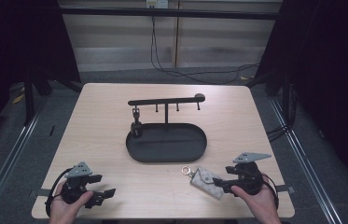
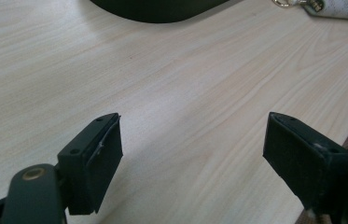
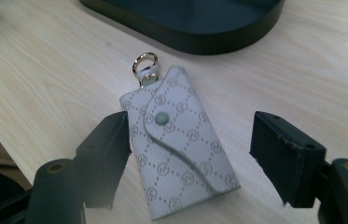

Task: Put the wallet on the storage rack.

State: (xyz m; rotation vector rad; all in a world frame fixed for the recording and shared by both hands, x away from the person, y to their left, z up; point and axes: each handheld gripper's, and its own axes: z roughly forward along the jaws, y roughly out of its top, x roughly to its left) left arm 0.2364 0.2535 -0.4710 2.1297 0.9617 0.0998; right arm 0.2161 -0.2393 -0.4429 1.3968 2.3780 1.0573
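Step in hand: the right gripper [image 3: 188, 154] was lined up to pick the key pouch [image 3: 178, 144] off the table [image 1: 101, 135], probably to hang it on the rack [image 1: 166, 101] behind the tray [image 1: 166, 142].
Right jaws: wide open, holding nothing; the pouch lay flat between them, closer to the left-hand finger [image 3: 104, 156] in the right gripper view, which seemed to touch or nearly touch its edge, with a clear gap to the other finger.
Pouch: pale, patterned, its flap snapped shut, lying at a slant; its metal ring [image 3: 144, 63] pointed away from the fingertips toward the tray.
Left gripper [image 2: 192, 156]: also wide open and holding nothing, over bare wood, well away from the pouch; the tray's edge lay far ahead of its fingertips.
Doing it well: I would centre the jaws so both pads meet the long sides together, or the nearer finger will likely push the pouch askew.
Grip point: around the middle of the body, leaving the ring free beyond the fingertips for a hook.
Risk: a flat, soft pouch could slip under the pads, so the fingertips should sit low against the wood before closing.
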